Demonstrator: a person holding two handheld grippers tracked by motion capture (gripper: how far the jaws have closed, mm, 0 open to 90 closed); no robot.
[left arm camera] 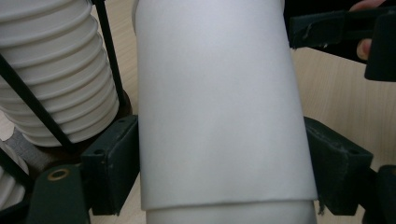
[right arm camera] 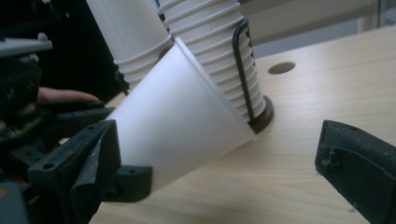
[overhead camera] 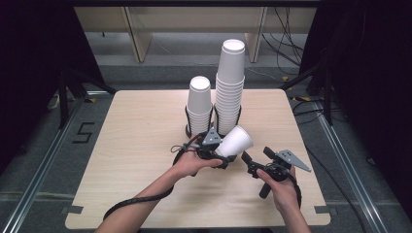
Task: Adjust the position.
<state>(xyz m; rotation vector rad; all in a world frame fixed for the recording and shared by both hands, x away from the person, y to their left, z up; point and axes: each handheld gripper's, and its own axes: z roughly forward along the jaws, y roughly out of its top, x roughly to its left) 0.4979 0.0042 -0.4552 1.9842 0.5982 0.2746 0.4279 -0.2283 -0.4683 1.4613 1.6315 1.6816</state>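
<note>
Cup: a plain white paper cup (overhead camera: 235,141), tapered and unmarked, tipped over so its wide mouth points up and to the right, held just above the counter (overhead camera: 145,145).
Where it sits: right in front of the two cup stacks, a short stack (overhead camera: 199,104) and a tall stack (overhead camera: 230,82), each standing in a black wire holder (overhead camera: 188,119) at the far middle of the counter.
Left gripper (overhead camera: 214,151): jaws pinching the cup by its narrow end, pads pressed on both sides of the wall.
Right gripper (overhead camera: 253,160): jaws spread wide, just beside the cup, nothing between the pads.
Left gripper view: the cup's wall (left arm camera: 219,107) fills the gap between the jaws, and a seam shows near the bottom edge where a second cup wall seems to sit inside.
Right gripper view: the whole tilt of the cup (right arm camera: 177,126), its rim close to the tall stack's base.
Hard to tell: whether that rim touches the stack; the cup's mouth is cut off in the left gripper view.
</note>
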